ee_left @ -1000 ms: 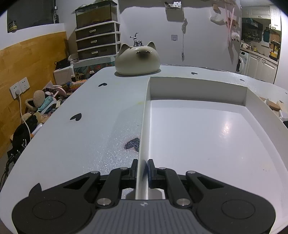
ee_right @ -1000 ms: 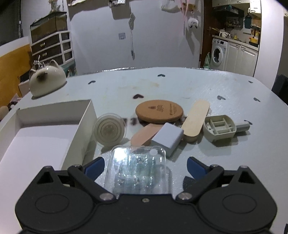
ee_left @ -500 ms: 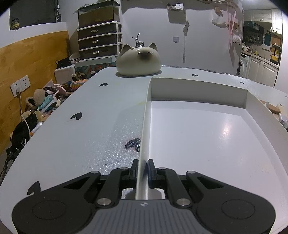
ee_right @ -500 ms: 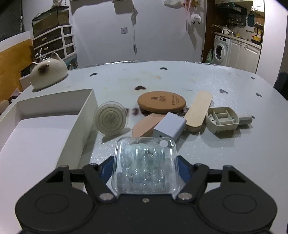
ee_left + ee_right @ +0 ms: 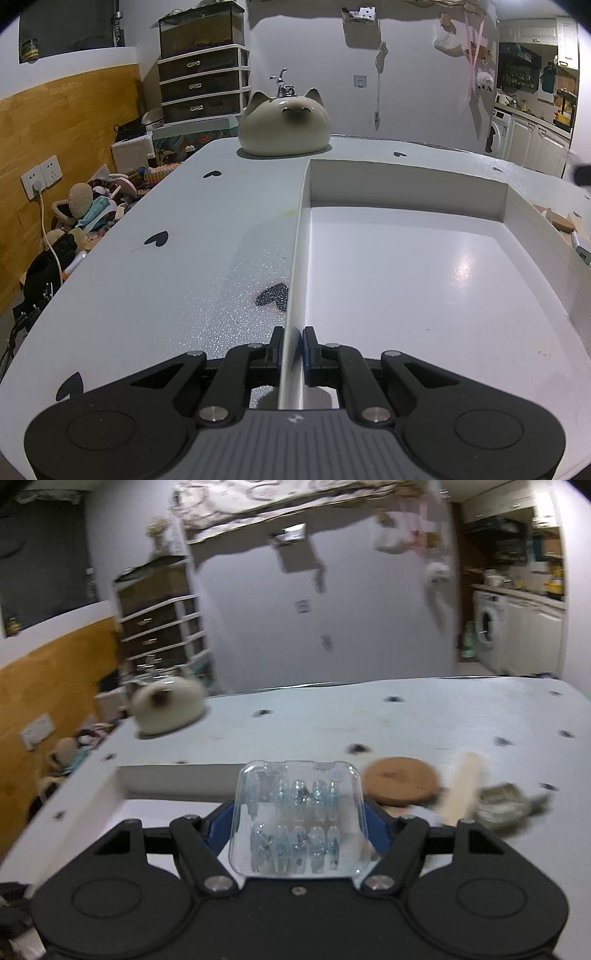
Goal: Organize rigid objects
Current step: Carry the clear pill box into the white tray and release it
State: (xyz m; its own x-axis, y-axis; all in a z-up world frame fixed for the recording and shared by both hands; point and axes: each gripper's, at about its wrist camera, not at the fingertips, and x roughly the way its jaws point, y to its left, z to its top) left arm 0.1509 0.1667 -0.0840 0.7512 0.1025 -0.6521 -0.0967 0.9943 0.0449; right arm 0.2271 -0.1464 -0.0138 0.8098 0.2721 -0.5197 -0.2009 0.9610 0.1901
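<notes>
Fingers of the left gripper (image 5: 293,347) pinch the white tray's (image 5: 406,280) wall on the heart-dotted table (image 5: 177,258), cat-shaped pot (image 5: 284,125) beyond; the right gripper (image 5: 297,830), just closed, clamps a clear case (image 5: 297,819) raised over tray (image 5: 110,790), cork coaster (image 5: 400,782) beside.

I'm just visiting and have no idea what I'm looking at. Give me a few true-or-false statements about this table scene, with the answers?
1. The right hand-held gripper holds a clear plastic case of small blue pieces. True.
2. The left hand-held gripper is wide open above the table. False: it is shut on the side wall of the shallow white cardboard box.
3. The white box already has objects inside. False: what shows of its inside is bare.
4. A cream cat-shaped ceramic pot stands on the table beyond the box. True.
5. The round brown cork coaster lies inside the box. False: it lies on the table to the box's right.
</notes>
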